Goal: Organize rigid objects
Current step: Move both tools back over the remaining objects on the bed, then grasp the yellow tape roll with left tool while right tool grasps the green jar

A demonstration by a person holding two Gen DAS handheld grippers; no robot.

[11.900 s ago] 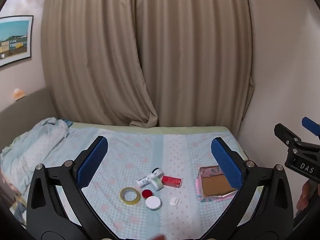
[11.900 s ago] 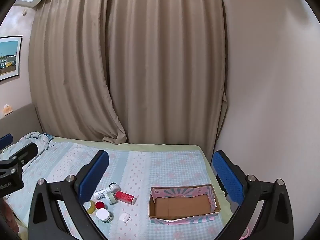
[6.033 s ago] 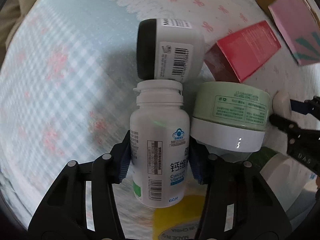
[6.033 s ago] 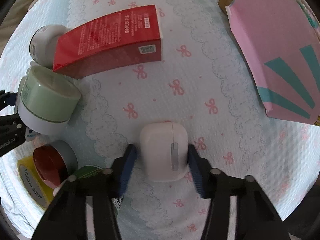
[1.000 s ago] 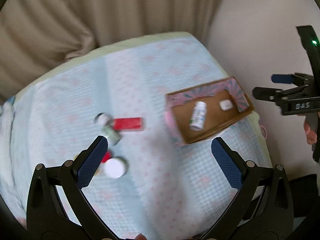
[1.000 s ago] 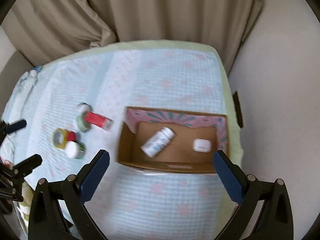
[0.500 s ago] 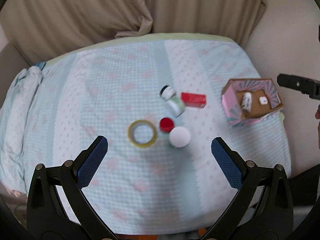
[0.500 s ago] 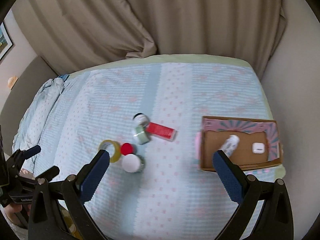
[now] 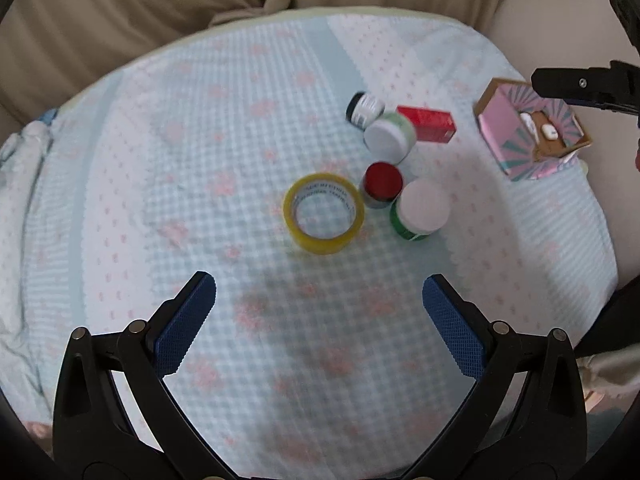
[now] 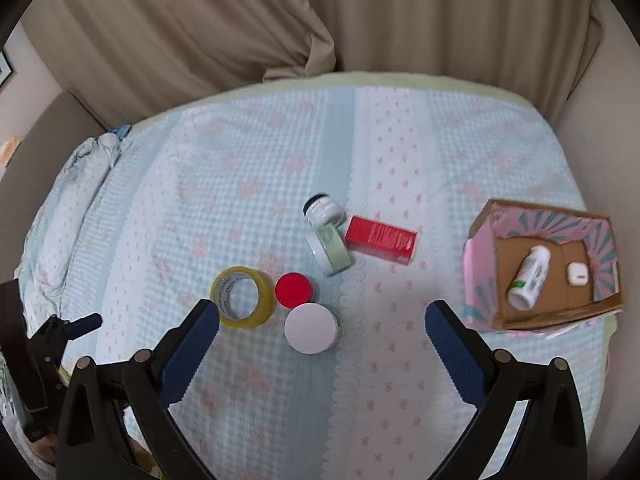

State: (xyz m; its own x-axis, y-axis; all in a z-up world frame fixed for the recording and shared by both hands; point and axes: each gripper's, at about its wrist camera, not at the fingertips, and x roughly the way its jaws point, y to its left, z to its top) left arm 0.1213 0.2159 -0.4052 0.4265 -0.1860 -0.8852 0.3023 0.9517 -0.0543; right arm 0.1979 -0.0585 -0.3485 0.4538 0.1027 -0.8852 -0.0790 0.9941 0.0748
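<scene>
Left wrist view showed the left gripper (image 9: 319, 312) spread wide and empty above the bedspread (image 9: 160, 200); the tape roll (image 9: 324, 213) lay flat just ahead of it, slightly left of the red-lidded jar (image 9: 382, 183) and white-lidded jar (image 9: 421, 210); the right gripper (image 10: 322, 334), also spread and empty, hovered near the same cluster; the cardboard box (image 10: 480, 280) sat far right, holding a white bottle (image 10: 530, 276) and earbud case (image 10: 577, 273); the left seemed nearer the tape.

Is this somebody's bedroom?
Most likely a bedroom. The things lie on a bed with a light blue patterned bedspread, a rumpled blanket sits at one side, and long beige curtains hang behind it.
</scene>
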